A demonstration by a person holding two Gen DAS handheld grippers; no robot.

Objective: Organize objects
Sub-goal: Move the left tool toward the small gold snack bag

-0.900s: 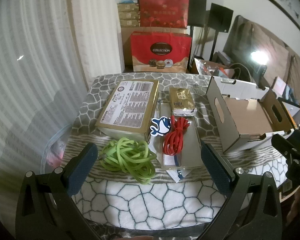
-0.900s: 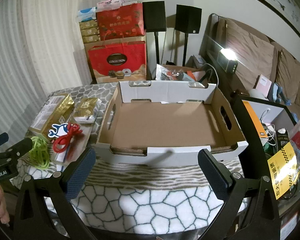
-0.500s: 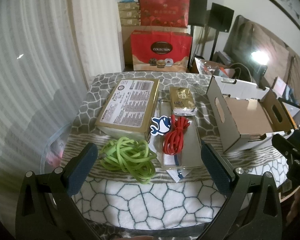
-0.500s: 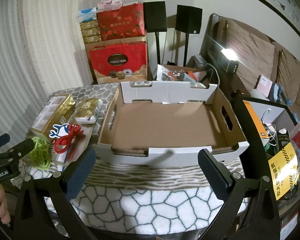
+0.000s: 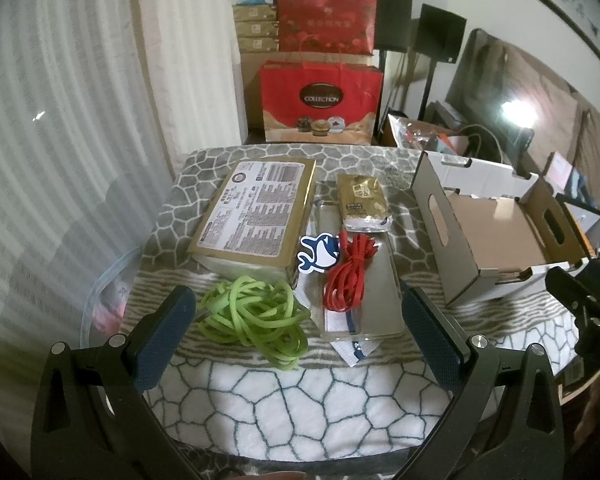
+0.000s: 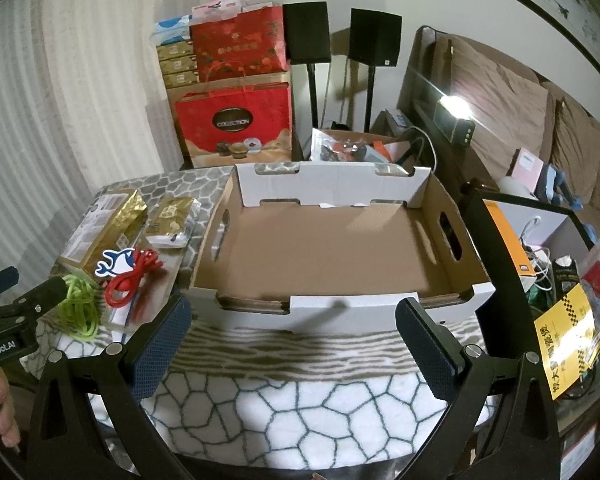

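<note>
With both tools spread apart and holding nothing, our left tool (image 5: 296, 332) faced the loose green cord (image 5: 252, 316) on the counter (image 5: 300, 408) beside the empty cardboard box (image 6: 332, 240), where trailing loops could snag the red cable (image 5: 346, 276).

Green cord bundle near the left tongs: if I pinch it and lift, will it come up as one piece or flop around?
The green cord lies in loose, untied loops, so it is probably floppy and may trail strands. It looks light. One loop lies close to the gold box, so it might drag there.
</note>
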